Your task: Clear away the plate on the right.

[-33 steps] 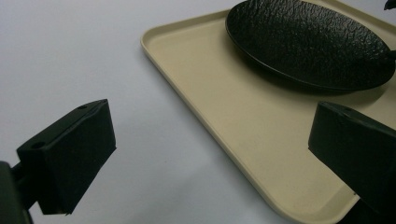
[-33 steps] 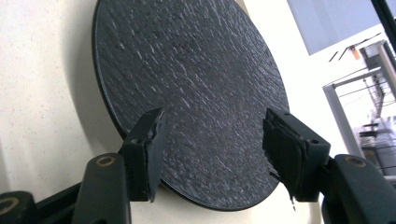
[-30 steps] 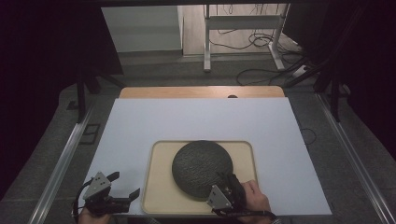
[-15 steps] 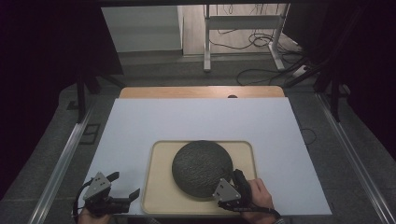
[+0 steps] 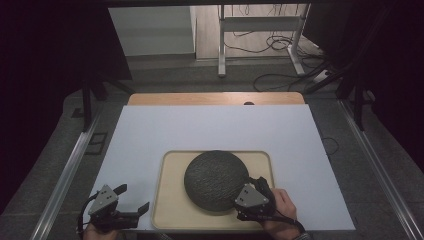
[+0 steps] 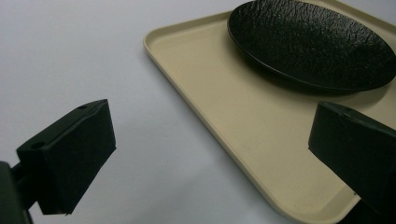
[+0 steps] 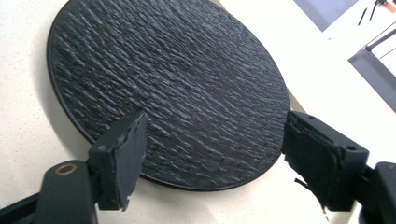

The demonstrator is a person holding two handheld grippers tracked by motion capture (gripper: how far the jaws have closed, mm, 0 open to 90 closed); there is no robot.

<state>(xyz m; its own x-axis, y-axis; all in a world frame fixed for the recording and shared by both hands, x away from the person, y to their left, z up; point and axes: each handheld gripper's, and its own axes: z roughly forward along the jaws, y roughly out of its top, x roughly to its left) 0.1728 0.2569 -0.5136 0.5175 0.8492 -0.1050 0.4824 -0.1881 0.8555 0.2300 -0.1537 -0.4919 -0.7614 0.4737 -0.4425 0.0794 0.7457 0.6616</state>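
The black plate [image 5: 216, 180] lies flat on the tan tray [image 5: 172, 210], near the front edge of the white tabletop [image 5: 210, 127]. It sits in the same spot on the tray as a second ago. The right tongs [image 5: 248, 186] were right at the plate's front right rim back then. Now they have slid a little to the right, and their jaws have just been opening. In the right gripper view the two black jaws stand wide apart, with the plate's rim lying between them, and the pads do not press on it. The left tongs [image 5: 131, 199] have not moved. They hang open over the front left corner of the tabletop, just beside the tray's left edge, holding nothing
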